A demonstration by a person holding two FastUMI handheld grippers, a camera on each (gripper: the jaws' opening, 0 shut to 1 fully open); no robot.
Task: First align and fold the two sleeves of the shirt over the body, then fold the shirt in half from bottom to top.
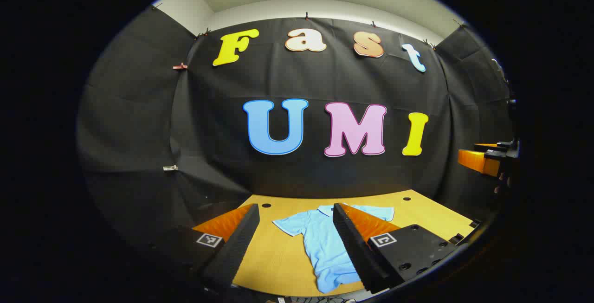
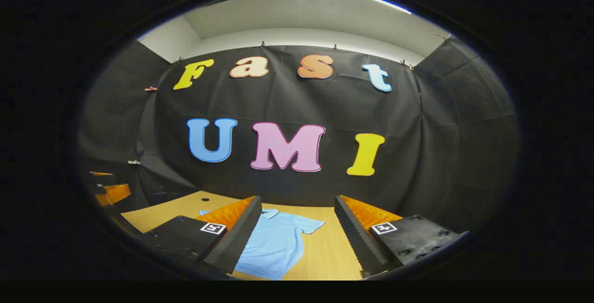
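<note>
Lying flat on the table (image 1: 417, 210), the shirt (image 1: 325, 247) is light blue, short-sleeved and collared, with its collar toward the black cloth wall and its hem toward the near edge. Both sleeves are spread out to the sides, not folded over the body, and the body is at full length.

In the left gripper view, the left gripper (image 1: 297, 252) hangs above the near edge of the table with its fingers (image 1: 232, 247) set wide apart and nothing between them. The shirt shows in the gap between them; one finger covers part of the body and of one sleeve. The hem looks slightly rumpled at the near edge. At the right rim of this view the right gripper (image 1: 482, 159) shows, raised well above the table; a hand is just visible behind it.

In the right gripper view, the right gripper (image 2: 299, 242) also has its fingers (image 2: 357, 242) spread wide and empty, held above the table (image 2: 329, 252). The shirt (image 2: 274, 247) lies below, toward the left of the gap, with one sleeve pointing to the bare wood. The left gripper (image 2: 109, 191) appears at the left rim, well apart from the shirt.

Neither gripper touches the fabric.
</note>
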